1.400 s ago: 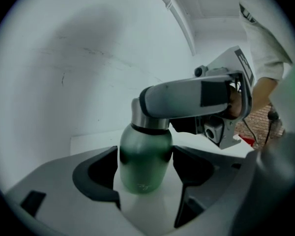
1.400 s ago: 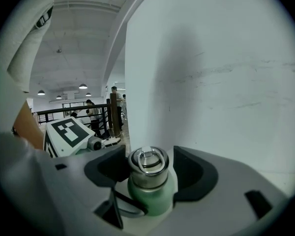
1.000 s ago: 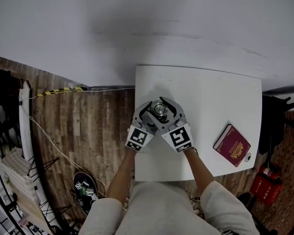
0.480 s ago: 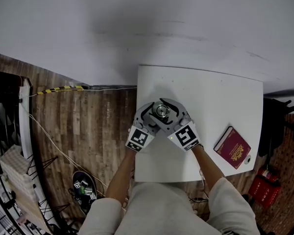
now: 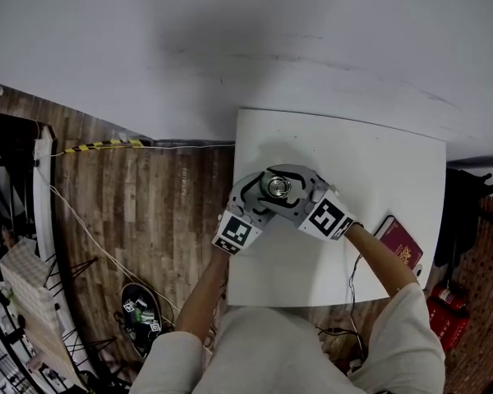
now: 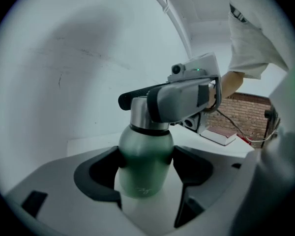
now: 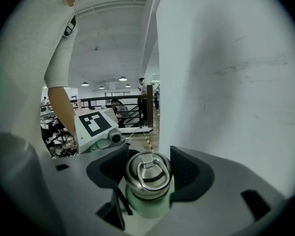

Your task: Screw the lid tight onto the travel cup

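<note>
The left claw (image 6: 145,167) pinches the green body of the travel cup (image 6: 143,154), one pad pressed on each side. The right claw (image 7: 148,175) is clamped round the steel lid (image 7: 146,168) on top of the cup, its ring handle facing up. The cup stands upright near the left edge of the white counter (image 5: 378,162); a red booklet (image 5: 404,246) lies well apart, by the right edge

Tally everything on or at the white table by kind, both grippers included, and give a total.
travel cup: 1
lid: 1
red booklet: 1
grippers, left gripper and right gripper: 2
Total: 5
</note>
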Available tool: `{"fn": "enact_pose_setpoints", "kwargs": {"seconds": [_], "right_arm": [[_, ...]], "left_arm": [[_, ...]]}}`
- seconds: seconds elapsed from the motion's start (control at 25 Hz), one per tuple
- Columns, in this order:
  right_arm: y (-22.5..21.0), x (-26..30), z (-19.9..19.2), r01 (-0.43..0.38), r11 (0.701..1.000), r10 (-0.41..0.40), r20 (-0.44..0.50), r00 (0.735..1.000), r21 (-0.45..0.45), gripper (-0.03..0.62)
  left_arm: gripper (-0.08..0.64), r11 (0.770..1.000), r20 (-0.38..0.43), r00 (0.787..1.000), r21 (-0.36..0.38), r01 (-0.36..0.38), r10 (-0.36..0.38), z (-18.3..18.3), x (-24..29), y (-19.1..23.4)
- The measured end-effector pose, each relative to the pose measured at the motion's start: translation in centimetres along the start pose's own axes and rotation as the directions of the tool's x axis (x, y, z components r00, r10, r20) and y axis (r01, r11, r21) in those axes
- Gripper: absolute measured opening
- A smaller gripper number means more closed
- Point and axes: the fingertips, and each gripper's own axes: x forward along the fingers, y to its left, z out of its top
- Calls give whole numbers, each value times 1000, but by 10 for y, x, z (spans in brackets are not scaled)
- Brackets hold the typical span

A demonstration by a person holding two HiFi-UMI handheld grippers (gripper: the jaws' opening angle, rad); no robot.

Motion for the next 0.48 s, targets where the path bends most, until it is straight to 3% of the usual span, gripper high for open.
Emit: {"fn": "enact_pose_setpoints", "kwargs": {"seconds": [0.24,0.4,0.48], "right_arm": [[4,1,-1,-86,995,84,-42,996,-53,261],[-1,1,-2,-21,1000,21,-12,1000,-5,266],[-5,1,-3,45,998,-45,4,999,34,347]], "left_arm": [[331,1000,6,1000,2,3,-3,1,0,0],[331,1000,8,1000,-1,1,-1,-1,2,0],[331,1000,9,1000,1,0,0,0,1,0]]}}
